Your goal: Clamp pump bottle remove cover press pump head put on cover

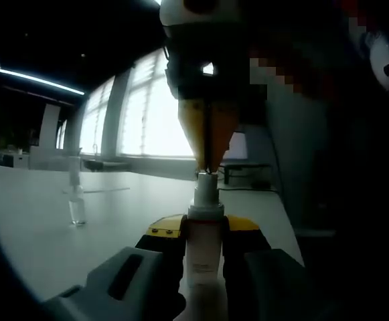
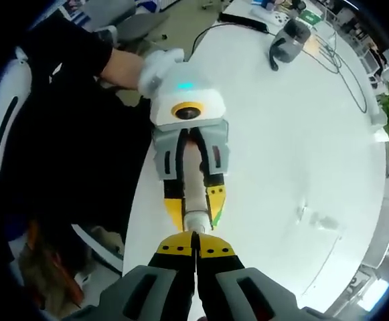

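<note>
Pump bottle (image 1: 204, 244) stands upright between the fingers of the left gripper (image 1: 204, 251), which are closed against its white body from both sides, the yellow-and-black tips level with its shoulder. From above, the right gripper (image 1: 207, 157) comes down onto the pump head (image 1: 206, 179), its yellow fingers drawn together to a narrow point that touches the top of the head. In the right gripper view, the right gripper (image 2: 195, 249) shows its fingers pressed together with only a thin seam between them and nothing held in them, their tips meeting the round top of the bottle (image 2: 195, 221). Beyond it the left gripper (image 2: 194, 200) clamps the bottle, and a person's gloved hand (image 2: 157, 70) holds that gripper's body. The clear cover (image 1: 78, 207) stands by itself on the white tabletop (image 1: 40, 234), well apart from the bottle, to its left in the left gripper view.
</note>
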`<state>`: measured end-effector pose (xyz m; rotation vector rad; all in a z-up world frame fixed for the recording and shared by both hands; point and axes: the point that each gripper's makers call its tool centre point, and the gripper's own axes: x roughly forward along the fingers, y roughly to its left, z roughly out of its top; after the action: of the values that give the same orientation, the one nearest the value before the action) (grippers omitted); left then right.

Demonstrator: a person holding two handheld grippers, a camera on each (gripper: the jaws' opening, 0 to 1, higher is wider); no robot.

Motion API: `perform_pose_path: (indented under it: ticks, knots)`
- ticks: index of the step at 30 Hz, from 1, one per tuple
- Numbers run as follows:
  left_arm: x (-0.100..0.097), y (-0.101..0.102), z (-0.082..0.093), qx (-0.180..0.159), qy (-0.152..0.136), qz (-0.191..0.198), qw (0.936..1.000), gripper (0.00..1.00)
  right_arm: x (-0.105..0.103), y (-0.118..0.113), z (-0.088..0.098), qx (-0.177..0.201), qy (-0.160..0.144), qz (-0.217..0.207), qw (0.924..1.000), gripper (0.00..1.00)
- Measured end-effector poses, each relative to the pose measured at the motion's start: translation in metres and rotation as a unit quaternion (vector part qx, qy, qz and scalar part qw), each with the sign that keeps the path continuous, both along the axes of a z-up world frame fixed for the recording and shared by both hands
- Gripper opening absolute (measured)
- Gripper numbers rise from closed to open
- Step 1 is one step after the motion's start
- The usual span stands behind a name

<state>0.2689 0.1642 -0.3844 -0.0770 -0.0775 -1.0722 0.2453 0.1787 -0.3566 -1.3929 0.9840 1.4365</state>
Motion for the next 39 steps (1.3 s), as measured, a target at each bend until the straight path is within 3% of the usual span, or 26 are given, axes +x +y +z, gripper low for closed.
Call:
perform_pose_path:
  ticks: [6, 10, 14, 26, 39]
  knots:
    - [-0.0001, 0.0, 0.0, 0.0, 0.0, 0.0, 1.0, 0.12, -0.0029, 0.001, -0.0002, -0.001, -0.003, 0.073, 0.9973, 0.0]
    - [-0.0001, 0.0, 0.0, 0.0, 0.0, 0.0, 1.0, 0.12, -0.0023, 0.001, 0.0, -0.001, -0.003, 0.064, 0.9979, 0.0]
    - [-0.0007, -0.0005, 0.0002, 0.0, 0.0, 0.0, 1.0, 0.12, -0.0005, 0.0002, 0.0002, 0.002, -0.002, 0.012, 0.9999, 0.0]
    - [-0.0009, -0.0009, 0.0002, 0.001, 0.0, 0.001, 1.0, 0.12, -0.0034, 0.0005, 0.0002, -0.003, -0.005, 0.075, 0.9972, 0.0]
    - [-0.0016, -0.0017, 0.0007, 0.001, 0.0, 0.001, 1.0, 0.12, -0.0024, 0.0009, 0.0001, -0.005, -0.002, 0.069, 0.9976, 0.0]
